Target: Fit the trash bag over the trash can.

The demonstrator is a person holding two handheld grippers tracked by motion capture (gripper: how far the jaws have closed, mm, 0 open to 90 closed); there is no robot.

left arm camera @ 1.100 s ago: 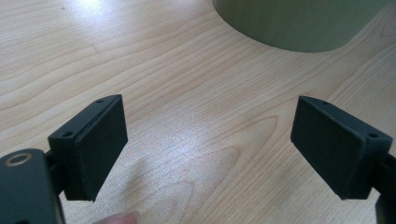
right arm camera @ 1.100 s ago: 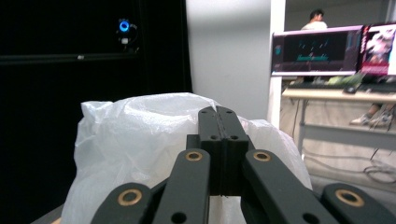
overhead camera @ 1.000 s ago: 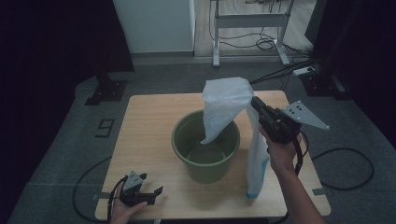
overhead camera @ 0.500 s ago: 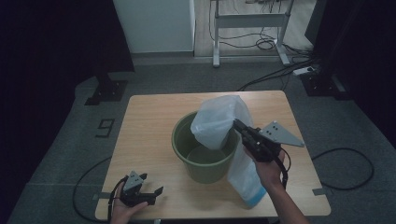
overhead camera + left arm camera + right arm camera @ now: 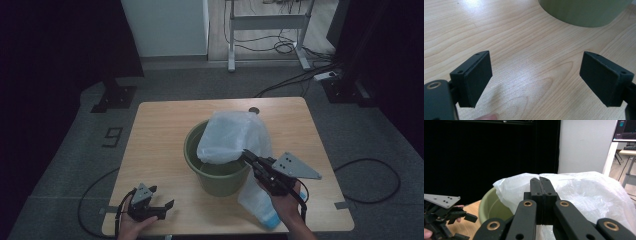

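Right claw (image 5: 246,154) pinches the unmarked plastic bag (image 5: 227,137), which hides the bucket's (image 5: 212,175) far rim; left claw (image 5: 161,200) open, a "9" marked on the floor (image 5: 113,136)

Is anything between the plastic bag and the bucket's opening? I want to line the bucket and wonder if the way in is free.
Nothing visible blocks it. The plastic bag, clamped in the right hand-held gripper, already hangs over the bucket, and the part of the bucket's inside that shows looks empty. The left hand-held gripper rests open on the table, apart from the bucket.
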